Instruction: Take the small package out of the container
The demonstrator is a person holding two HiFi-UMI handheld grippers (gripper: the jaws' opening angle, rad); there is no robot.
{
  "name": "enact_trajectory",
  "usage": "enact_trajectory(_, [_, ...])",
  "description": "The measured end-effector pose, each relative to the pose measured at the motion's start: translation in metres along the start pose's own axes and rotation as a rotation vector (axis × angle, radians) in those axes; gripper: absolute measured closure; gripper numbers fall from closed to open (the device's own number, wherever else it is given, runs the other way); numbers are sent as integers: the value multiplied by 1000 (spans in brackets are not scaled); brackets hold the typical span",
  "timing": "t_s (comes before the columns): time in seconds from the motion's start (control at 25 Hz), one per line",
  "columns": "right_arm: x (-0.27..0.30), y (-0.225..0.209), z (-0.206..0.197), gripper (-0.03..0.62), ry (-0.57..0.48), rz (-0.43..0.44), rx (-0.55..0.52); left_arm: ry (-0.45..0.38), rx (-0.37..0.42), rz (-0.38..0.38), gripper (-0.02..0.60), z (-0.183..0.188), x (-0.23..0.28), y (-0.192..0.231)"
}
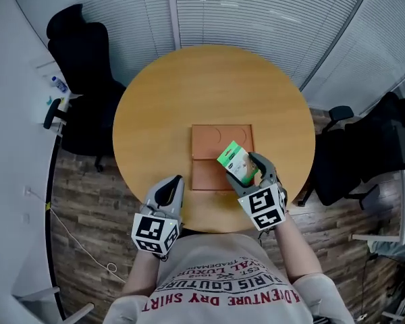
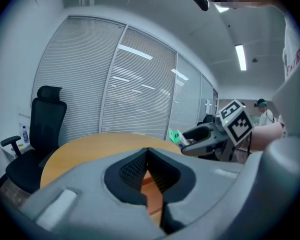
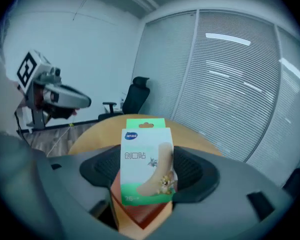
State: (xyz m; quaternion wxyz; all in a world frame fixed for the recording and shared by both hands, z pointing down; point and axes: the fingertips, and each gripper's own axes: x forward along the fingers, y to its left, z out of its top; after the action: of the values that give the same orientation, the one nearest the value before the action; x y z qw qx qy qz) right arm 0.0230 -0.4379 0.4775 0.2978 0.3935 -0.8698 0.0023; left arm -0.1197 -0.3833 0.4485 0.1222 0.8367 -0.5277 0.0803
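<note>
Nearest the wearer, left of the flat brown container (image 1: 209,144) and just short of it, the left gripper (image 1: 170,189) sits over the round desk (image 1: 162,113) edge, jaws pressed together with nothing between them. Over the container's near-right corner, the right gripper (image 1: 247,172) has its jaws clamped on the small package (image 1: 235,160), a green-and-white box held upright above the container.

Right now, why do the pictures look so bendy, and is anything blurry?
Head view: a wide lens curves the blinds; the table is sharp. Left gripper view: dark corners, and the ceiling lights glare. Right gripper view: dark corners, yet the small package in the right claw looks crisp.
</note>
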Motion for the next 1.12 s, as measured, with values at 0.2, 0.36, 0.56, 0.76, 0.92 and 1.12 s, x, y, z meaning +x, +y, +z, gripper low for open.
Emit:
enact_trajectory(0.2, [-36,1,43,261,-210,30,155,-27,36,-38,572,11,-1,-16])
enact_trajectory(0.36, [-59,-6,60,261,-320,-32,174,-63,51,-36,572,23,-6,-19])
enact_trajectory(0.56, [-82,-13,68,261,-434,-85,190,-91,82,-39,572,39,-7,-29])
enact_trajectory(0.76, [-91,-15,66,261,-458,-113,181,-118,90,-38,572,51,-5,-35])
enact_trajectory(0.92, [-96,-20,66,261,-494,-117,201,-128,88,-39,572,55,-1,-40])
enact_trajectory(1.12, [-99,-25,65,261,-482,-132,191,-131,88,-40,572,58,3,-44])
